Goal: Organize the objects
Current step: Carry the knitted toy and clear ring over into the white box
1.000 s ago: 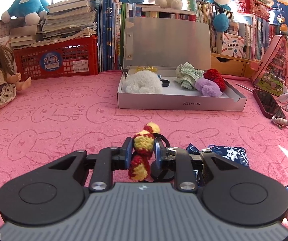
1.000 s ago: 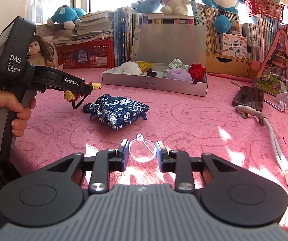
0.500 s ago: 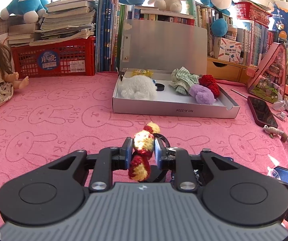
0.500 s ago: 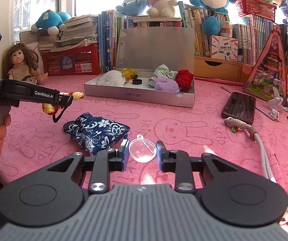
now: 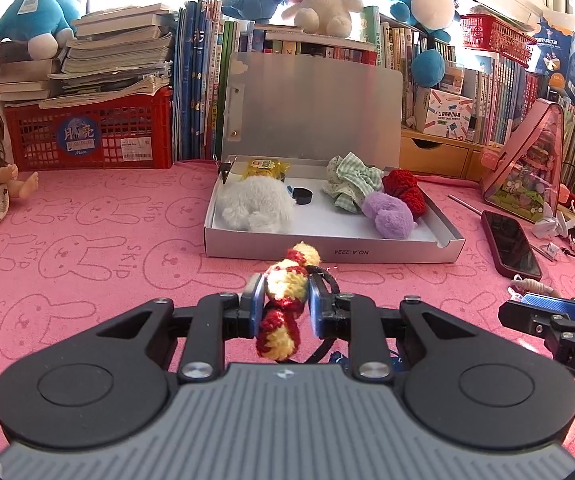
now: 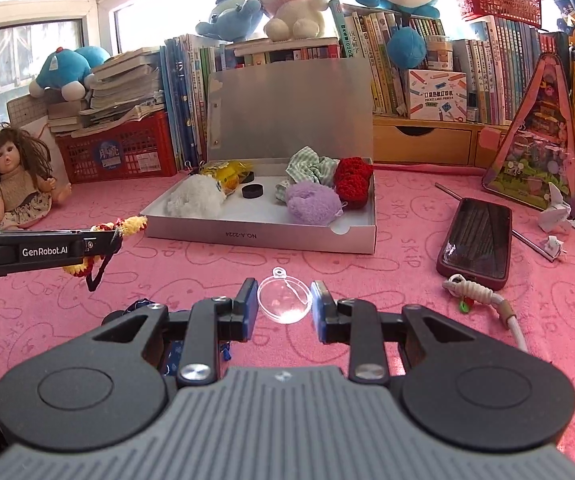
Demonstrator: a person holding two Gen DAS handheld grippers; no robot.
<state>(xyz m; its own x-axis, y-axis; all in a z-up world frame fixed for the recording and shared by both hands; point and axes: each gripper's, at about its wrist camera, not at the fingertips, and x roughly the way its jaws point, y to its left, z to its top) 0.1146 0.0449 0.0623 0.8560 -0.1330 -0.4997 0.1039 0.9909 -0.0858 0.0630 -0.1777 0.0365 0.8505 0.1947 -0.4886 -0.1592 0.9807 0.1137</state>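
Note:
My left gripper [image 5: 283, 304] is shut on a red-and-yellow crocheted piece [image 5: 285, 300] with a black loop, held above the pink cloth in front of the open grey box [image 5: 327, 246]. It also shows at the left of the right wrist view [image 6: 103, 240]. My right gripper [image 6: 283, 306] is shut on a clear plastic ball half [image 6: 284, 300], held above the cloth short of the box [image 6: 259, 236]. The box holds a white plush [image 5: 253, 204], a black cap [image 5: 302, 195], a checked cloth [image 5: 351, 184], a purple plush [image 5: 387, 216] and a red knit [image 5: 403, 190].
A phone [image 6: 475, 236] and a white cable [image 6: 483, 300] lie right of the box. A blue floral pouch [image 6: 173, 356] lies under my right gripper. A doll [image 6: 15, 184] sits at the left. A red crate [image 5: 87, 136], books and plush toys line the back.
Both grippers have moved forward toward the box with their objects held. The blue pouch has slipped under the right gripper, nearly out of sight.

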